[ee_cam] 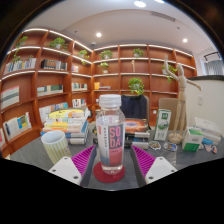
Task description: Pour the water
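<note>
- One clear plastic bottle with a white cap and a pink-and-white label [110,140] is seen upright in the middle of the view, directly between the two gripper fingers.
- The gripper [112,160] is seen from behind, its white fingers at either side of the bottle's lower half.
- The magenta pads [84,158] on the fingers' inner faces are set close against the bottle's sides; whether both actually press on it cannot be told.
- The bottle's base appears to be on or just above a dark mat on the grey table top [30,158]; contact cannot be confirmed.
- A pale ribbed cup [56,146] is placed on the table to the left of the bottle, near the left finger and apart from it.
- A stack of colourful books [68,124] is found beyond the cup.
- A cluster of small boxes and packets [190,136] is spread to the right of the bottle.
- Wooden bookshelves with potted plants [60,62] are ranged along the back walls.
</note>
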Demonstrator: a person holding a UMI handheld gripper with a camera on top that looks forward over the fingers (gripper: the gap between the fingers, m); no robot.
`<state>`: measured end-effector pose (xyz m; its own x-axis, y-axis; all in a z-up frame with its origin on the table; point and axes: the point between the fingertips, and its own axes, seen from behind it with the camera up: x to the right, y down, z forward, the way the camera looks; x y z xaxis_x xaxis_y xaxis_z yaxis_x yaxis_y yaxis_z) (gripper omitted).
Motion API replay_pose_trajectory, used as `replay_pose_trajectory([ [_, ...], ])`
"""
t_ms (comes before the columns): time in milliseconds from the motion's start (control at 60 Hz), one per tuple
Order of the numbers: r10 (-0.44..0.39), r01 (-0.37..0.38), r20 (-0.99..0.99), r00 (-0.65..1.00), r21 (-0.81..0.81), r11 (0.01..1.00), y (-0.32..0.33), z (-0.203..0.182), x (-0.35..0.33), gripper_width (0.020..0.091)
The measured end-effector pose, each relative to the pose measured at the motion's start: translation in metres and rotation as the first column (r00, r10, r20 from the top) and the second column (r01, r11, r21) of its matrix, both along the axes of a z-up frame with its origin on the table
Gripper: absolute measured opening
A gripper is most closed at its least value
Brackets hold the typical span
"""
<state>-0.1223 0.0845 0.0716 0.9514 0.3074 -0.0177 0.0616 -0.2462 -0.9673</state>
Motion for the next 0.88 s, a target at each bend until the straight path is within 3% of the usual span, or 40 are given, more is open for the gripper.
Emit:
replay_pose_trajectory([
  [150,-0.03,0.03,0.015,0.999,0.006,1.0,-0.058,0.005,0.019,0.08],
  [350,-0.186,0.18,0.06,0.981,0.1,0.979,-0.131,0.038,0.059,0.0804],
  [567,-0.226,0.217,0.065,0.972,0.127,0.968,-0.178,0.054,0.078,0.082],
  [883,-0.258,0.26,-0.03,0.966,0.151,0.954,-0.197,0.068,0.1,0.0817],
])
